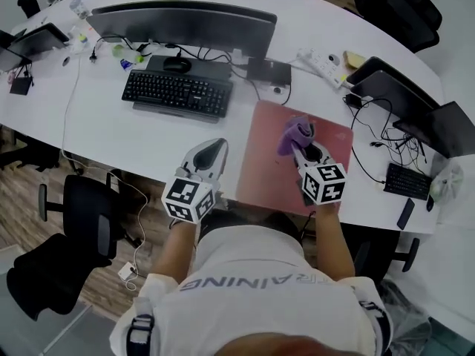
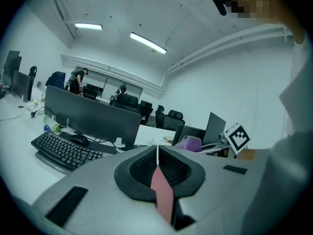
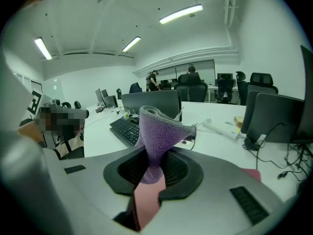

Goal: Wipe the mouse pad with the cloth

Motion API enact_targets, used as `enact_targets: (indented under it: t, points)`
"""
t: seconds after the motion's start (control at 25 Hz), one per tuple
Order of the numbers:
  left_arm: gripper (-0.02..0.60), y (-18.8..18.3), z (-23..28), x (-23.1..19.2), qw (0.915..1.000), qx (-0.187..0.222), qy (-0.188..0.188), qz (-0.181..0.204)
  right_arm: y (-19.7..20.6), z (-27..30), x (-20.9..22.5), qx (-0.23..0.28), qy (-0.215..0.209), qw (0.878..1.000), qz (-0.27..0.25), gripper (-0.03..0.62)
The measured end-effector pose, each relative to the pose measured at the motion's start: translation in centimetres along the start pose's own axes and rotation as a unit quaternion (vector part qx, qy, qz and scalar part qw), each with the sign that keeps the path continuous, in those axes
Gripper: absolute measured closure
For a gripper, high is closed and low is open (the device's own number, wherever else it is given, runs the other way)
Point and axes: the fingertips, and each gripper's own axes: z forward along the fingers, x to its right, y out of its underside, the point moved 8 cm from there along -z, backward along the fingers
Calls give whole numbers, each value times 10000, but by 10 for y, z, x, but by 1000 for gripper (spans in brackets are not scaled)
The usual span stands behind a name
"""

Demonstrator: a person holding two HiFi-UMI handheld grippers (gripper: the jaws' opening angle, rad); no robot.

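Right gripper pinching the purple cloth, cloth bunched, fanning forward out of the jaws toward the monitor, over the red mouse pad at its far end, left gripper pressed together, nothing between its jaws, just left of the pad over the white desk.

Purple cloth, perhaps reddish-pink mouse pad, black keyboard, white desk

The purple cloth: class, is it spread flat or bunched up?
Bunched up. The right gripper pinches the cloth, which flares in folds; the head view shows a crumpled wad over the mouse pad.
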Motion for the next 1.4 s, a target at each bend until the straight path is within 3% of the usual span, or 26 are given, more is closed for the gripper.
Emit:
enact_targets:
  t: [0.28,0.68,0.84,1.04,1.4]
  points:
    - [543,13,8,-49,9995,-200,-137,-219,-1,113,-32,-531,-725,9959,50,505]
    - [543,31,14,-72,9974,-485,-175,-502,33,221,-40,-1486,-1013,9837,26,505]
    - [543,33,20,-72,9969,-544,-165,-539,48,239,-37,-1786,-1212,9761,235,505]
    - [543,39,21,-63,9958,-693,-228,-553,59,246,-9,-2074,-1144,9697,598,505]
    - [543,34,25,-27,9957,-681,-492,-401,75,214,49,-2068,-1027,9647,1262,505]
